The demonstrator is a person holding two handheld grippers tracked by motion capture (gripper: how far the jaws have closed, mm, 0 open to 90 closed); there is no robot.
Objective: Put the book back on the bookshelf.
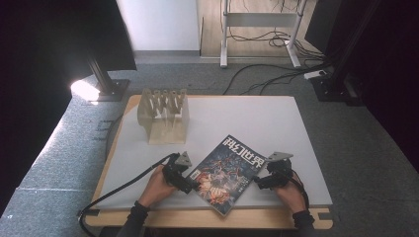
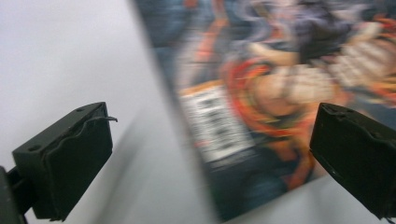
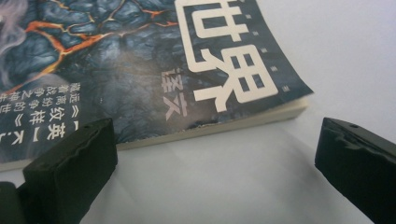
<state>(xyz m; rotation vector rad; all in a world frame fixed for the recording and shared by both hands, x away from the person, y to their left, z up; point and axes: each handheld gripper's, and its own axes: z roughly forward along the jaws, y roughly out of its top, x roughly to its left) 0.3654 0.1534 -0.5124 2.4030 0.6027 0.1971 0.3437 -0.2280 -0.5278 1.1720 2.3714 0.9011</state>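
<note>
High view: a magazine (image 1: pixel 225 174) with a dark blue, orange-veined cover and large pale characters lies flat and turned at an angle near the front edge of the white worktop (image 1: pixel 257 118). This magazine serves as the landmark. Behind it and to its left, well apart, stands a pale wooden rack (image 1: pixel 164 116) with upright slats. The left tongs (image 1: pixel 188 183) sit at the magazine's left edge, held by the person's left hand (image 1: pixel 157 186), with a black cable (image 1: pixel 123 185) trailing away from the magazine toward the worktop's front left corner. The right tongs (image 1: pixel 261 181) sit just beside the magazine's right edge, held by the right hand (image 1: pixel 288 190).

In the left gripper view, the left tongs (image 2: pixel 210 158) are released, their two black jaws spread wide. The blurred magazine cover (image 2: pixel 280 93), with a white label patch on it, lies between and beyond them, its near corner reaching down between the jaws. Whether either jaw touches it cannot be told.

In the right gripper view, the right tongs (image 3: pixel 215 158) are likewise released, jaws set wide apart and grasping nothing. The magazine's page edge (image 3: pixel 224 122) and cover (image 3: pixel 116 56) lie just beyond the jaws, with bare white worktop (image 3: pixel 210 186) between the jaws in front of the magazine.
</note>
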